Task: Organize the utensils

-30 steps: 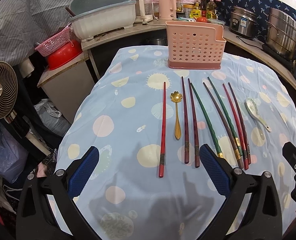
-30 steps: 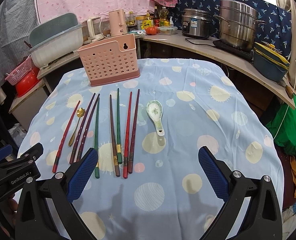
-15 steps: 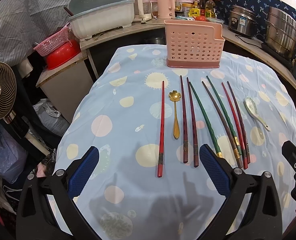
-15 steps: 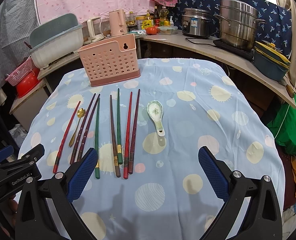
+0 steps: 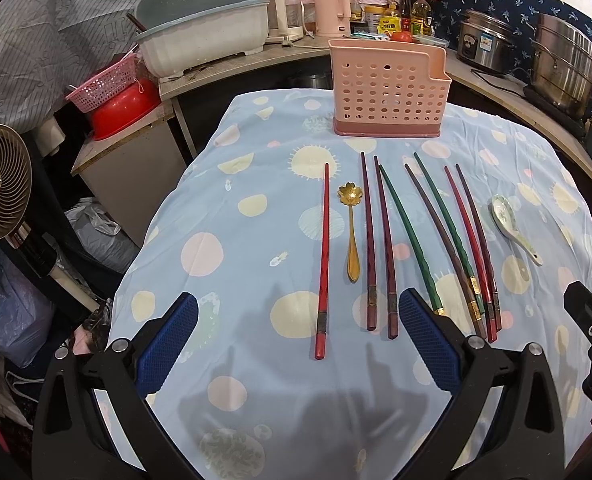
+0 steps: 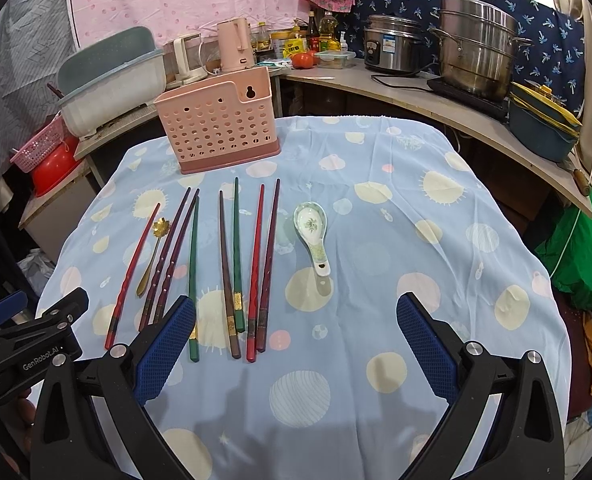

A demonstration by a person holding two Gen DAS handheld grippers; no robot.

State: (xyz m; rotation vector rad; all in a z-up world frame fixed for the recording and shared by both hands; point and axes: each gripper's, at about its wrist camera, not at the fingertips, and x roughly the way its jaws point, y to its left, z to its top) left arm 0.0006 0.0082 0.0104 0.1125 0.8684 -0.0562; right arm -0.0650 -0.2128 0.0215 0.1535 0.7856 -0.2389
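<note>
Eight chopsticks (image 5: 384, 244) and two spoons lie in a tidy row on the cloth-covered bench (image 5: 223, 264), handles toward the near edge, seemingly laid out so each can be picked up by its thick end; the pink caddy (image 5: 388, 92) stands upright at the far side, just beyond their tips, and looks empty from here, so sorting has apparently not begun. The left hand-held gripper (image 5: 298, 344) hovers over the near edge with its jaws spread wide and nothing between them, roughly in line with the lone red chopstick (image 5: 323, 256) and the gold spoon (image 5: 352, 236) beside it; the right hand-held gripper (image 6: 293, 348) is likewise wide open and empty, poised near the handle ends of the right-hand sticks, with the ceramic spoon (image 6: 314, 236) lying apart at the right end of the row. Pots, a kettle and a dish rack crowd the counters behind; the likely destination for every utensil is the caddy.
</note>
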